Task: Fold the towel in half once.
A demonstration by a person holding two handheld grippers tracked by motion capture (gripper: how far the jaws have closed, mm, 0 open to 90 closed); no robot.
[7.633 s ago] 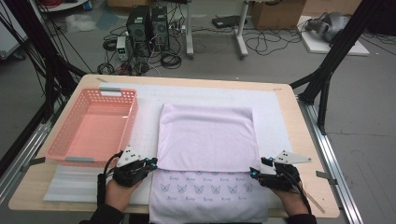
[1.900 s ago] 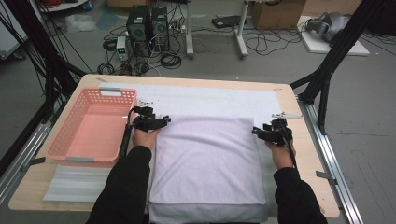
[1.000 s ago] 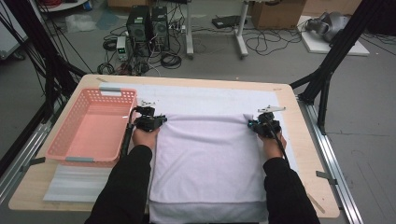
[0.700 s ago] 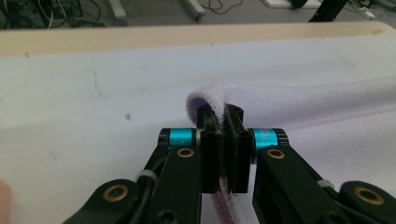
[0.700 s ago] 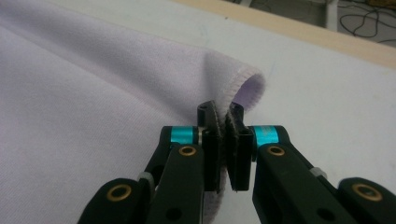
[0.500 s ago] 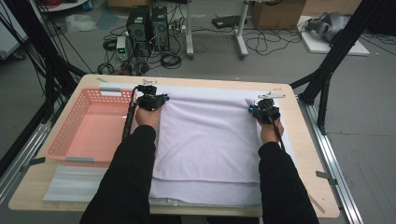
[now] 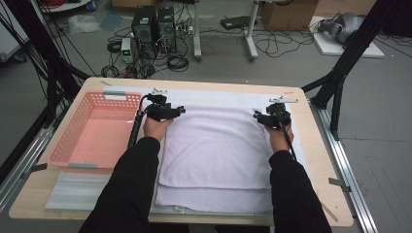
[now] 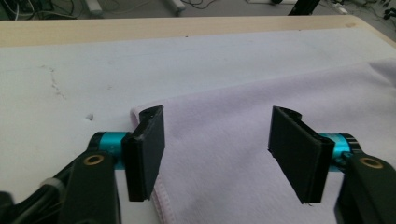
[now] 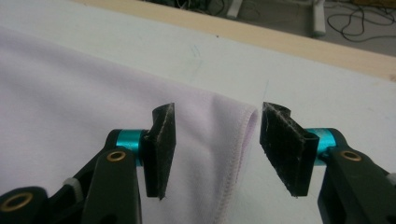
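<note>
Grippers, two, rest at the far corners of one folded lilac towel (image 7: 218,150) spread mid-table: my left gripper (image 8: 217,154) and right gripper (image 9: 217,149) both stand with jaws apart, soft hemmed fabric between them. One pink latticed plastic basket (image 7: 92,133) sits left, holding nothing, on the white mat (image 7: 214,96).

Lab: floor computers (image 7: 154,22), tangled cables (image 7: 272,46)

A pink basket (image 7: 92,133) sits on the wooden bench (image 7: 320,145) at its left side, on a white mat (image 7: 218,97). Beyond the bench, on the floor, stand what look like two computer towers (image 7: 154,24) among tangled cables (image 7: 272,46).
</note>
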